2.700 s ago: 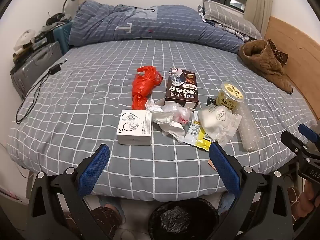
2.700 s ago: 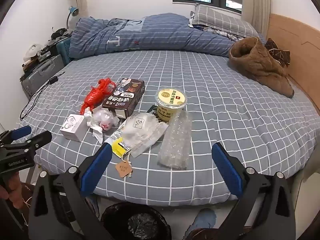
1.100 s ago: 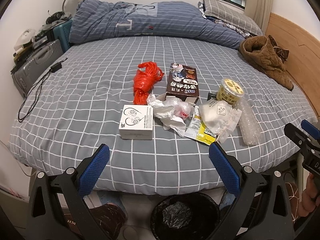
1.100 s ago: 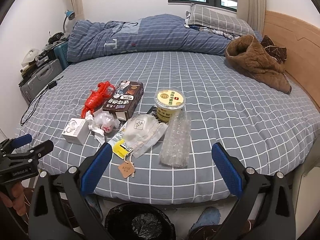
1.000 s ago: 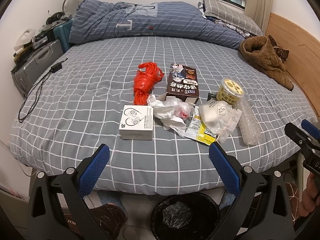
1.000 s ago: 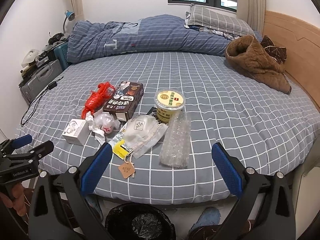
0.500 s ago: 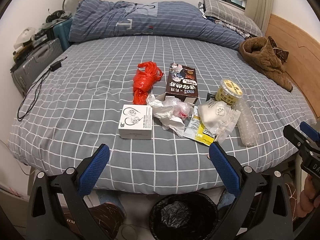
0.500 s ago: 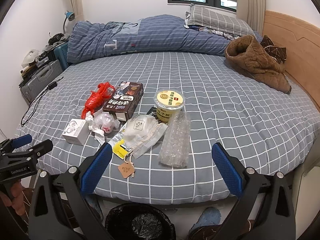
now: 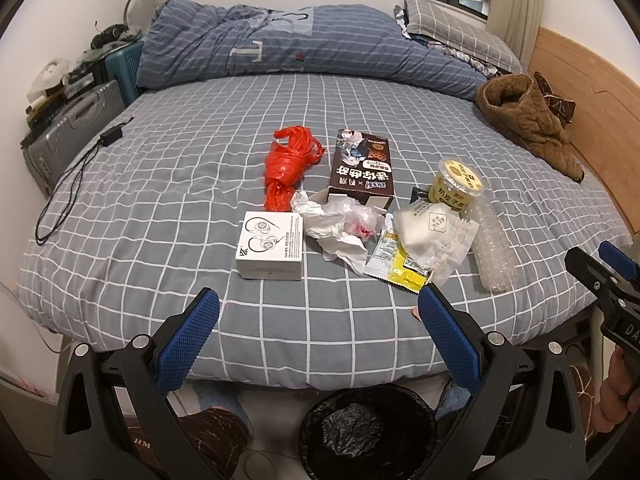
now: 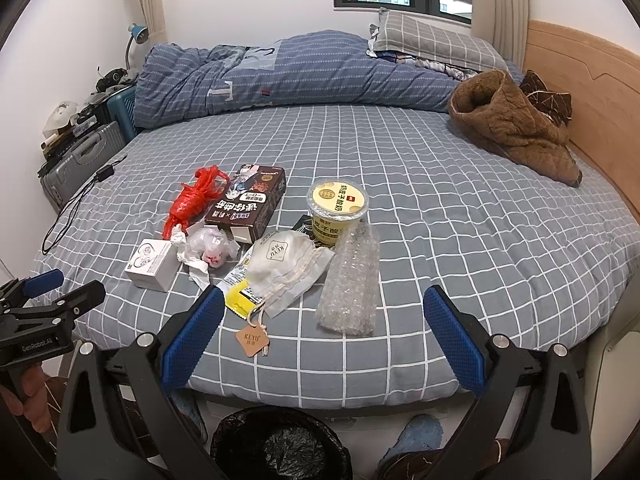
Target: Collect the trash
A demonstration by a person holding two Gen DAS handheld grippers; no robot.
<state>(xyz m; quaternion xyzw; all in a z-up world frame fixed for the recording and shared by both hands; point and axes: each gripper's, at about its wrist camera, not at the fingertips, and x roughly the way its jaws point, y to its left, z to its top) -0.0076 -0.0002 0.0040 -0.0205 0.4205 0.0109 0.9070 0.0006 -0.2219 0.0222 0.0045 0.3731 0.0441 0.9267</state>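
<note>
Trash lies in a cluster on the grey checked bed (image 9: pixel 160 184): a white earphone box (image 9: pixel 270 245), a red plastic bag (image 9: pixel 288 168), a crumpled white wrapper (image 9: pixel 340 230), a dark brown carton (image 9: pixel 362 172), a yellow sachet (image 9: pixel 396 266), a white mask pack (image 10: pixel 284 266), a yellow cup (image 10: pixel 337 210) and bubble wrap (image 10: pixel 352 280). A bin with a black liner (image 9: pixel 366 432) stands on the floor below the bed edge. My left gripper (image 9: pixel 318 320) is open, hovering short of the bed edge, nothing between its fingers. My right gripper (image 10: pixel 320 320) is open too, just before the bubble wrap.
A folded blue duvet (image 9: pixel 304 48) and a pillow (image 10: pixel 432 44) lie at the far side, a brown fleece garment (image 10: pixel 512 128) by the wooden headboard (image 10: pixel 592 92). A charger cable (image 9: pixel 72 184) trails at the left edge, beside a grey suitcase (image 9: pixel 68 128). A person's slippered feet (image 9: pixel 212 436) show by the bin.
Both views have drifted only slightly; the trash has not moved and both grippers stay open and empty.
</note>
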